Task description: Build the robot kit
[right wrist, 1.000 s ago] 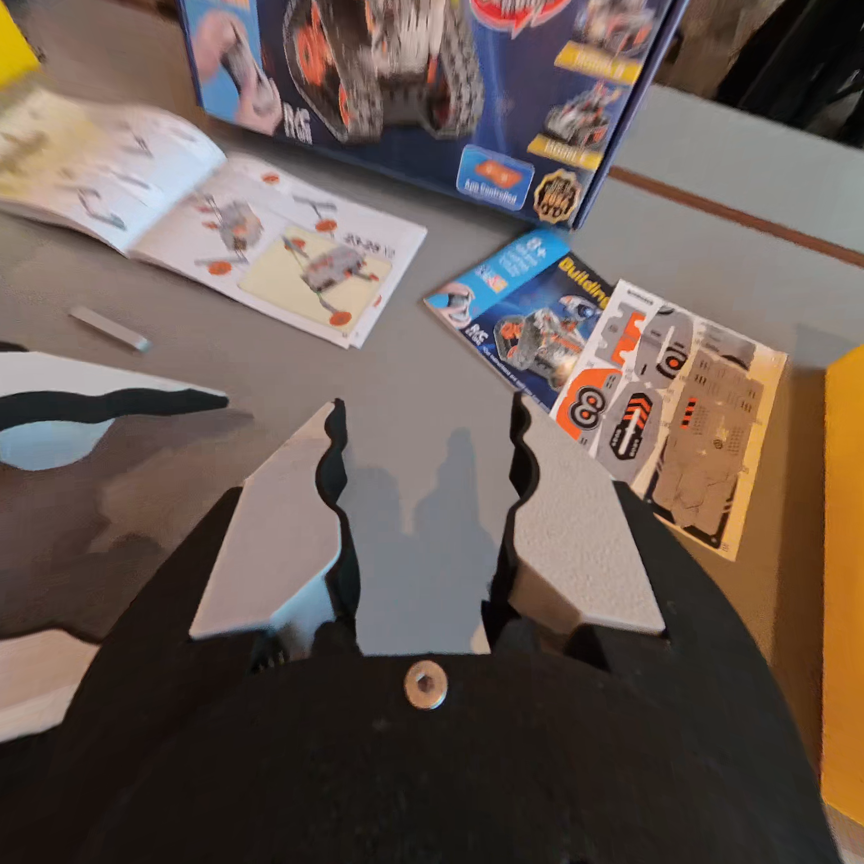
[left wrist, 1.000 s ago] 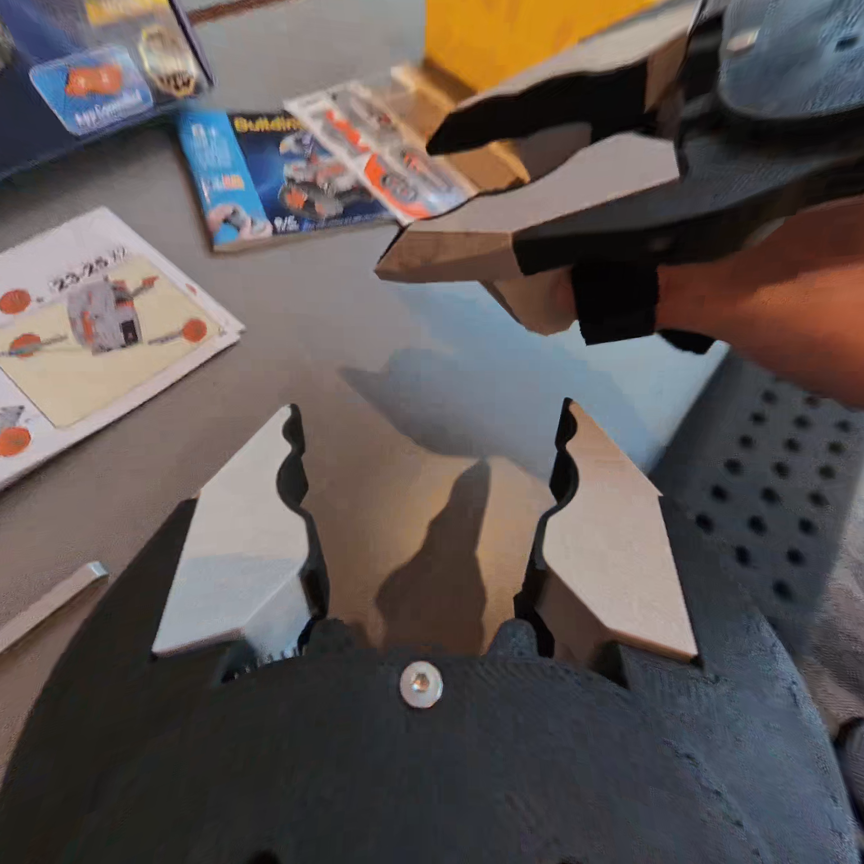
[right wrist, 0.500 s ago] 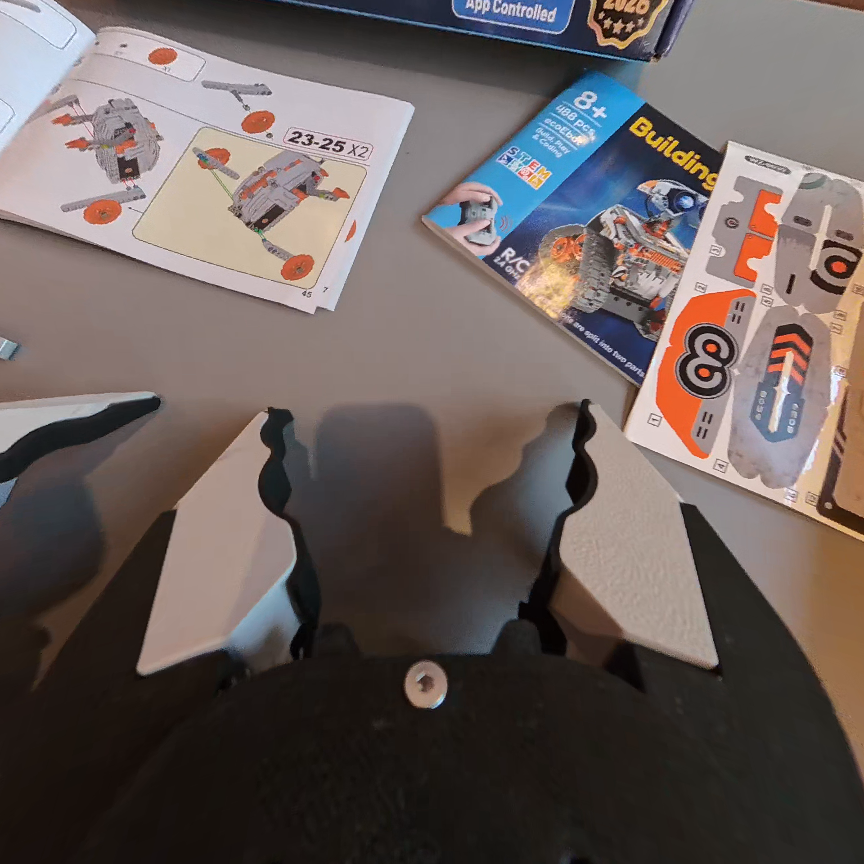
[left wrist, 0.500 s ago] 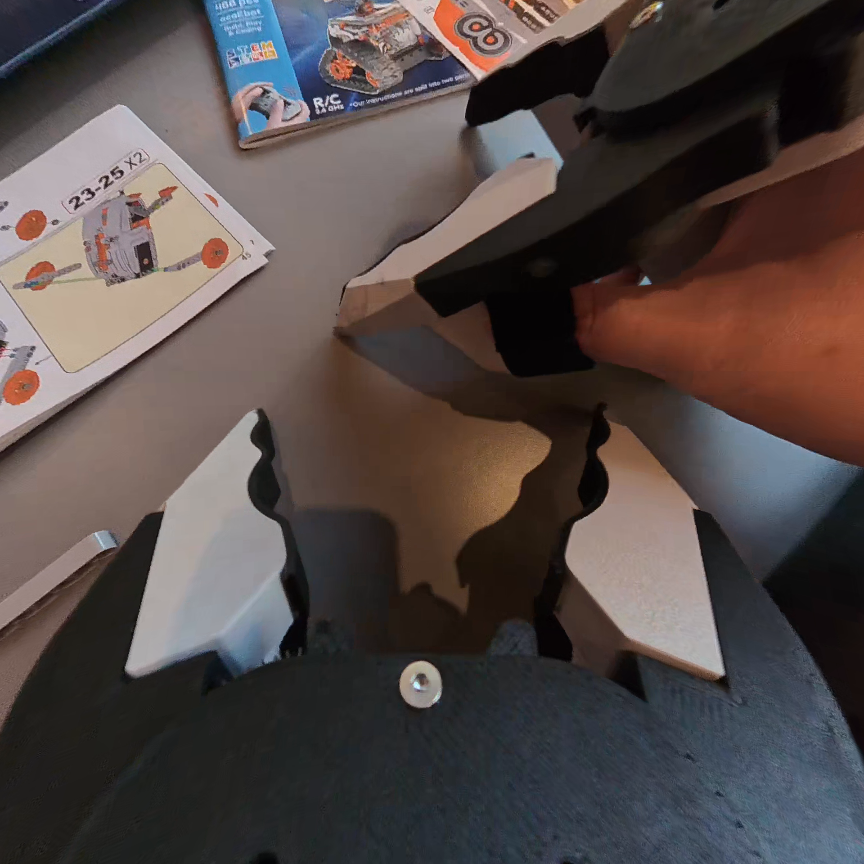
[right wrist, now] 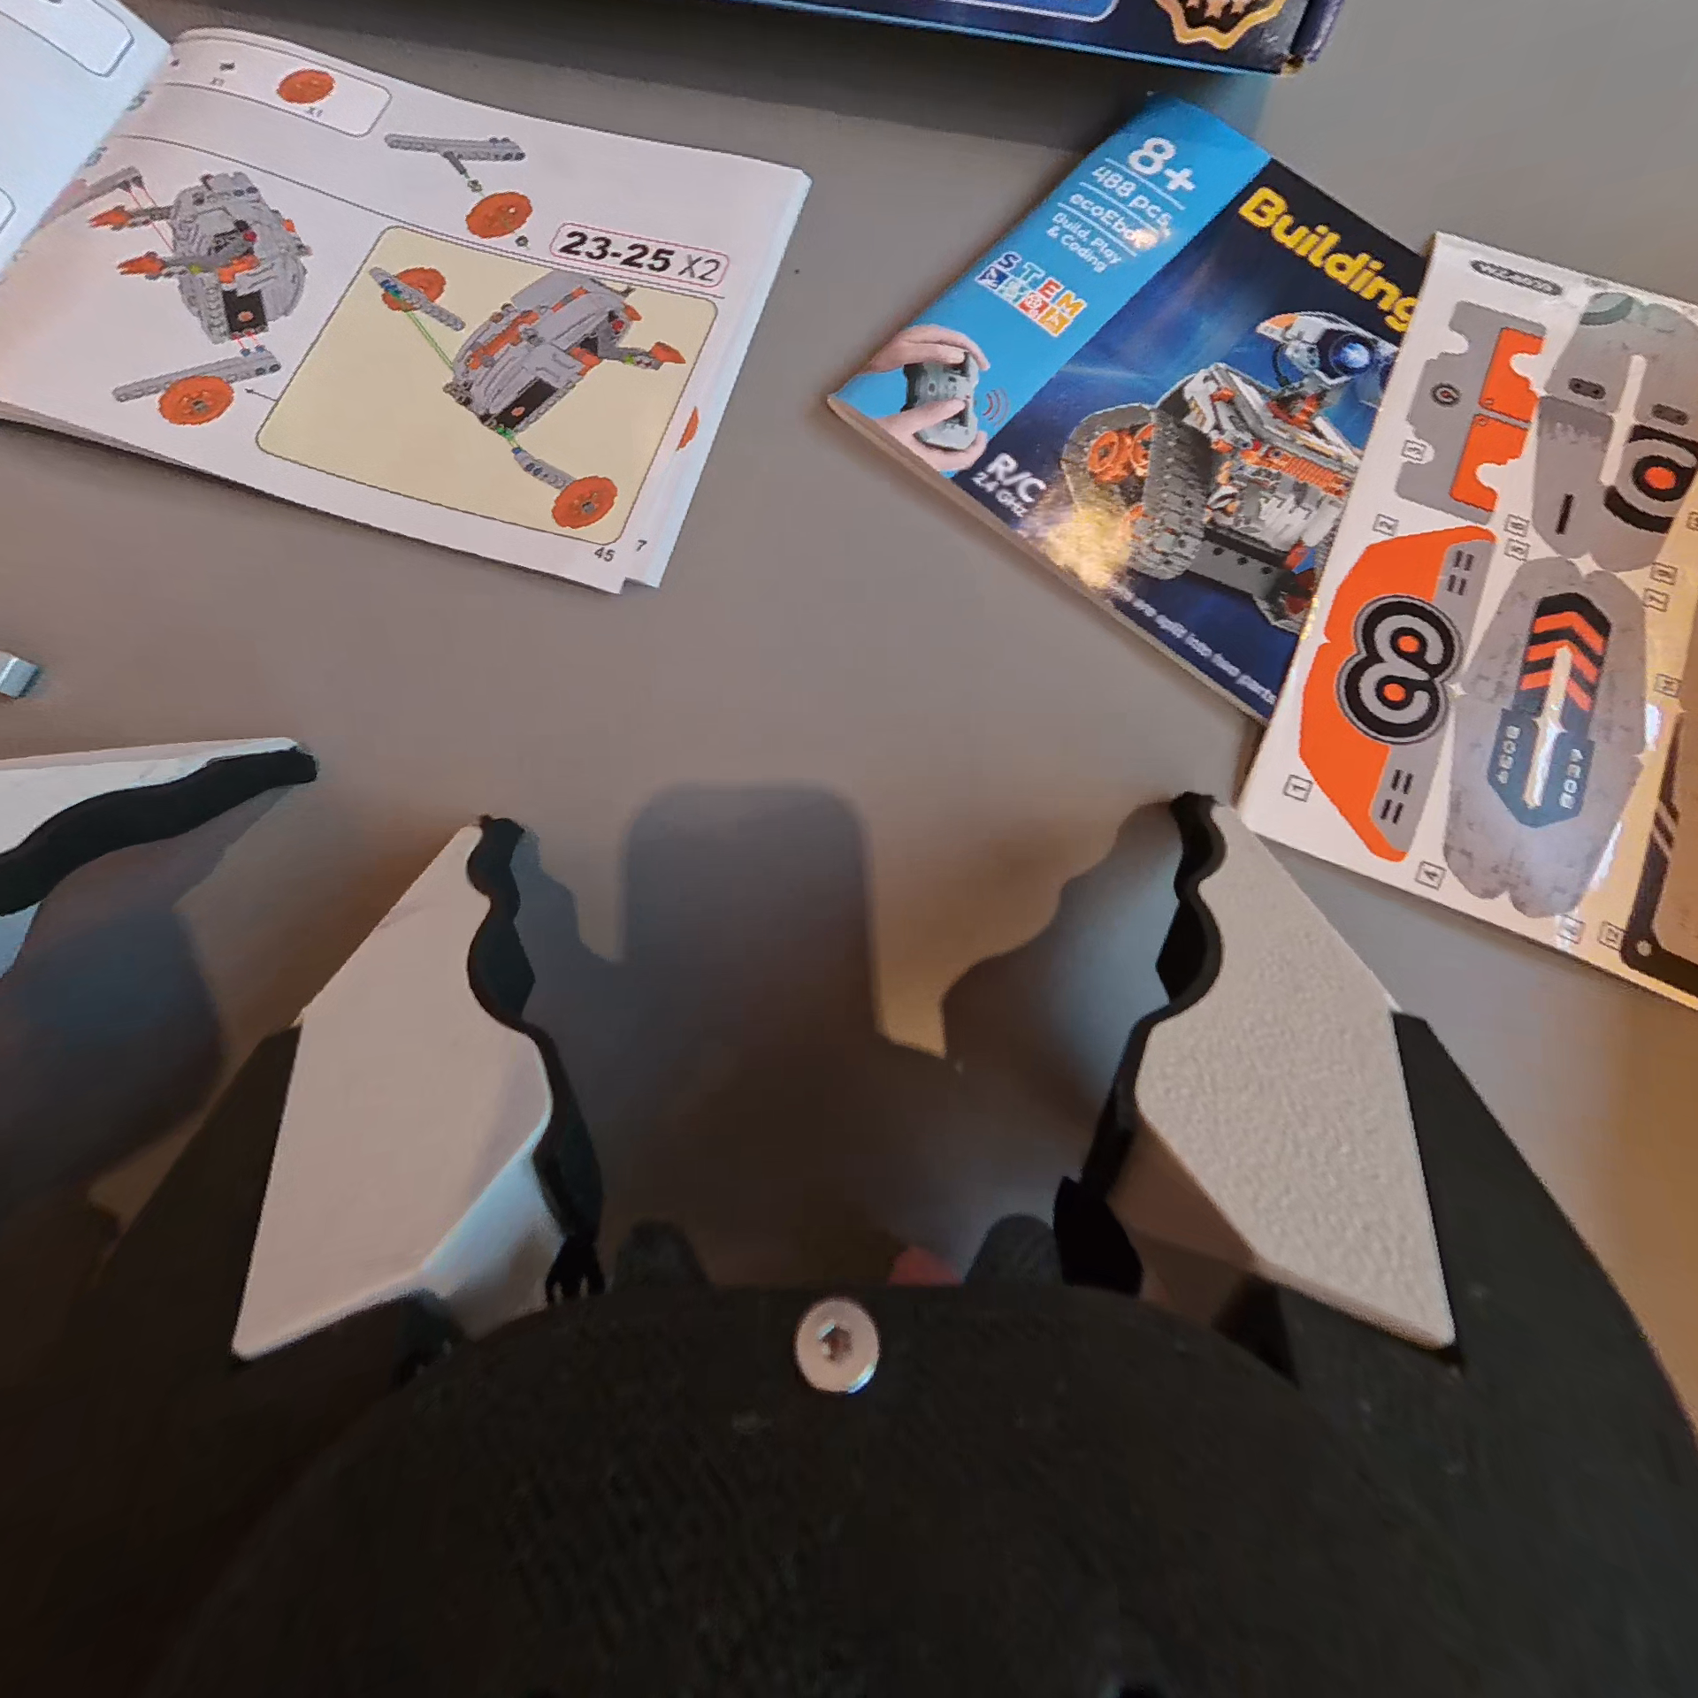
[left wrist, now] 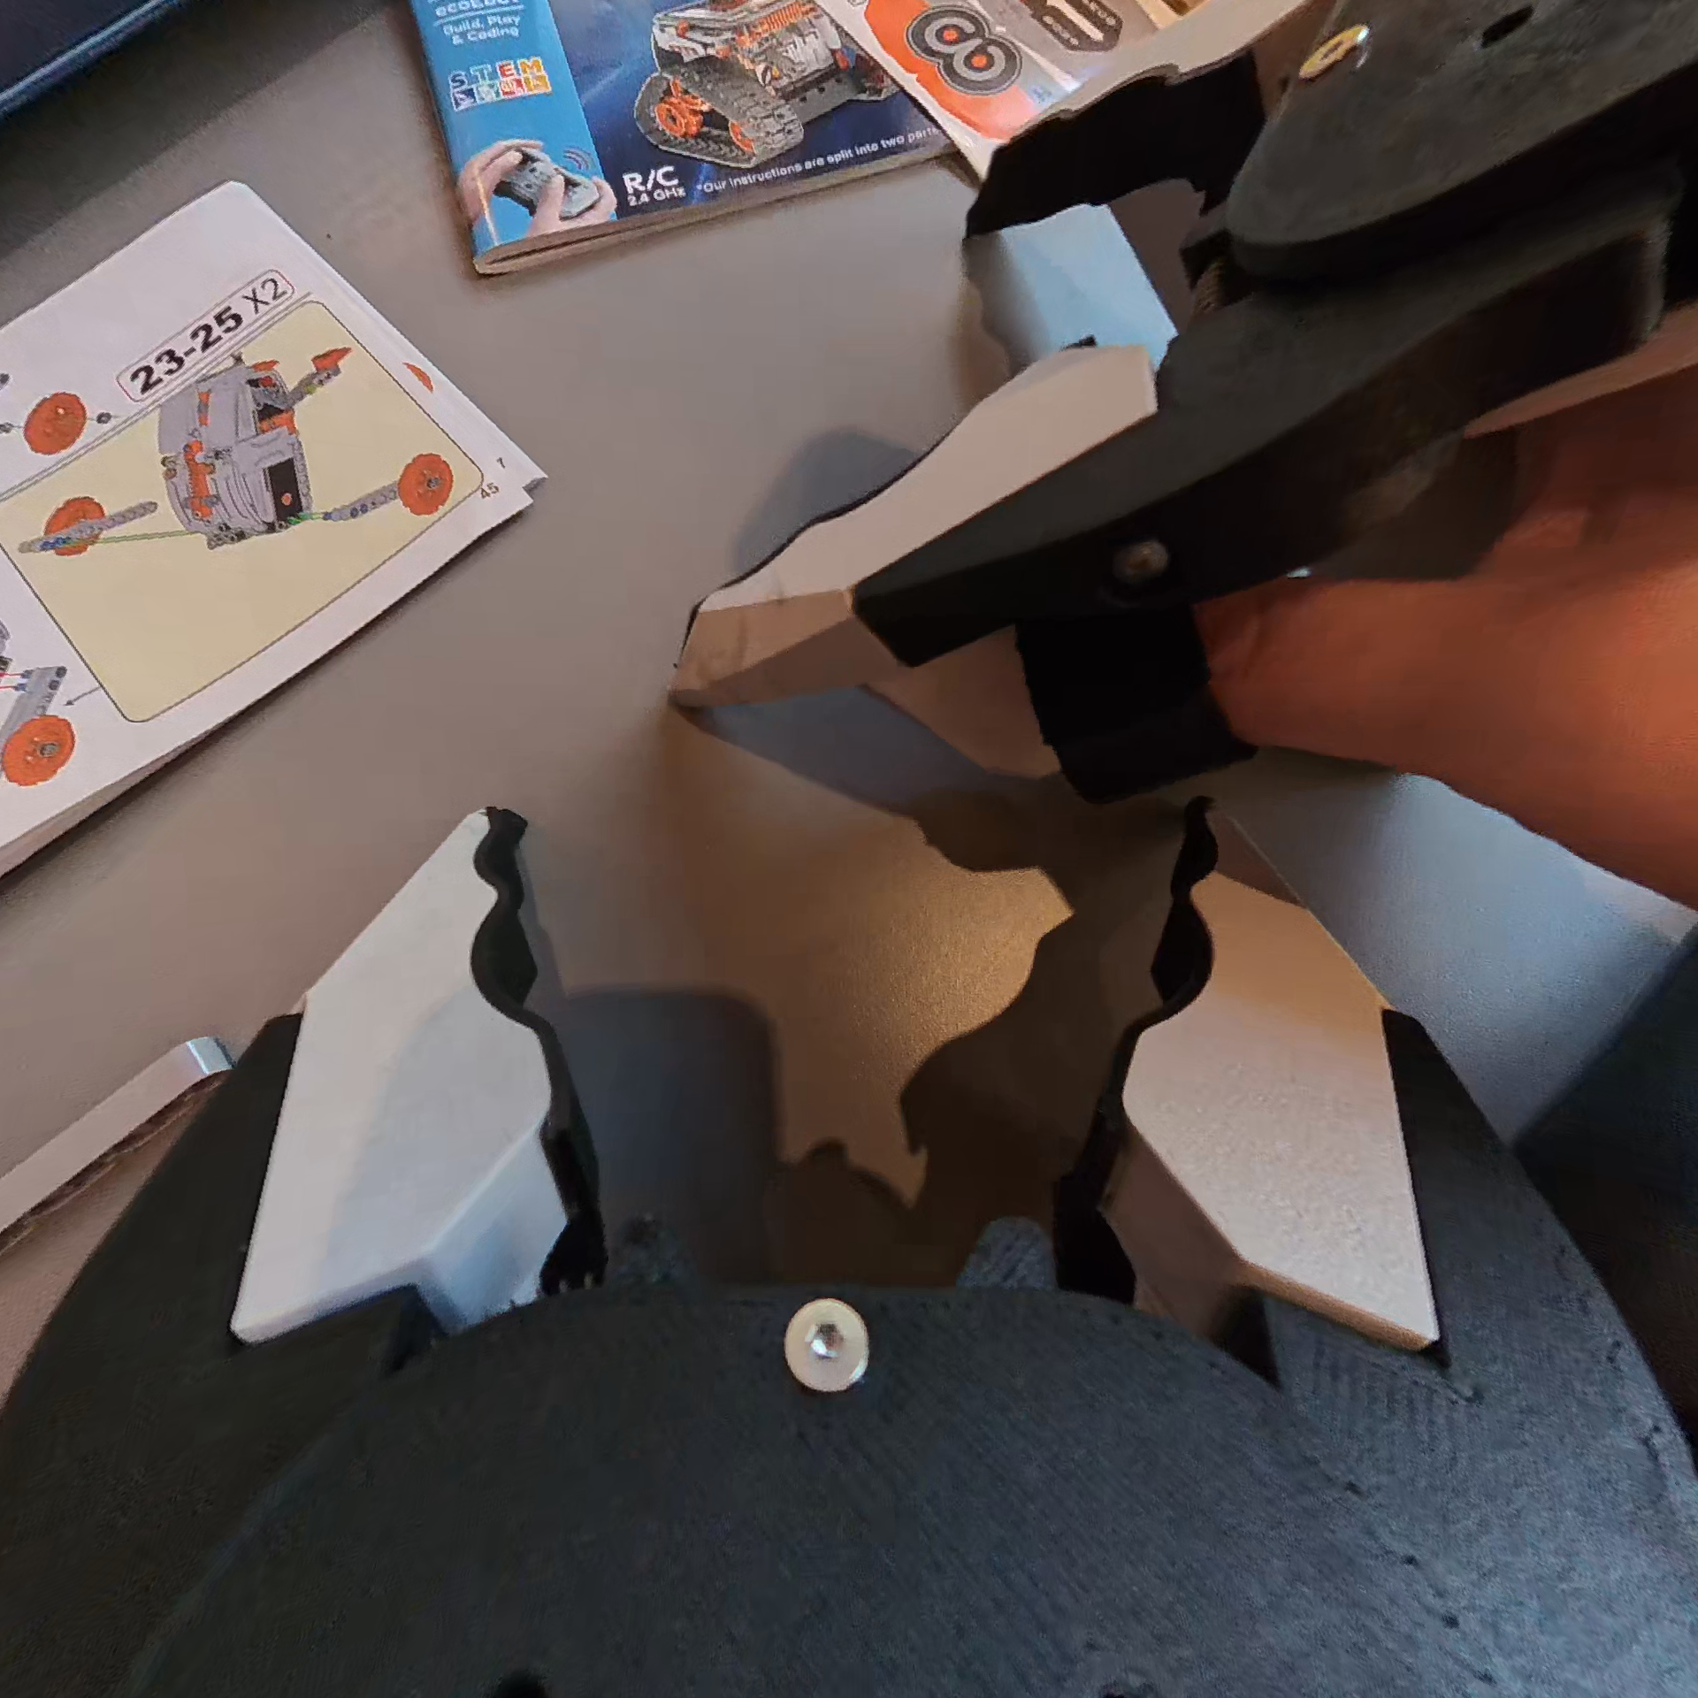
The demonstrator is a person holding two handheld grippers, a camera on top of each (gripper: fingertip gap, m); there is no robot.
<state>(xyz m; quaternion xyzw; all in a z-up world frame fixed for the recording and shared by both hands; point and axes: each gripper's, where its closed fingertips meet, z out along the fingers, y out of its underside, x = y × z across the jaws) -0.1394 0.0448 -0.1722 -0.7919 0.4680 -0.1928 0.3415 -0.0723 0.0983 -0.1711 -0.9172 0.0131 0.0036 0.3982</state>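
Observation:
My left gripper [left wrist: 850, 818] is open and empty, low over the bare grey table [left wrist: 735, 386]. My right gripper [right wrist: 841, 818] is also open and empty over the table [right wrist: 827, 662]. In the left wrist view the right gripper [left wrist: 827, 441] comes in from the right with its jaws apart, held by a hand [left wrist: 1470, 662]. A finger of the left gripper [right wrist: 138, 809] shows at the left edge of the right wrist view. An open instruction booklet [right wrist: 441, 331] lies ahead on the left; it also shows in the left wrist view [left wrist: 211, 515].
A closed blue booklet [right wrist: 1148, 413] and a sticker sheet [right wrist: 1525, 606] lie ahead on the right. The booklet [left wrist: 680, 119] and sheet [left wrist: 974, 64] show at the top of the left wrist view. A blue box edge [right wrist: 1103, 28] lies beyond. A small grey bar [left wrist: 101, 1121] lies left. It is some 8 cm from my left tips to the small grey bar [left wrist: 101, 1121].
Both grippers have tipped down towards the table and moved closer to it. The right gripper's jaws have opened wider. The blue box has slid almost out of view.

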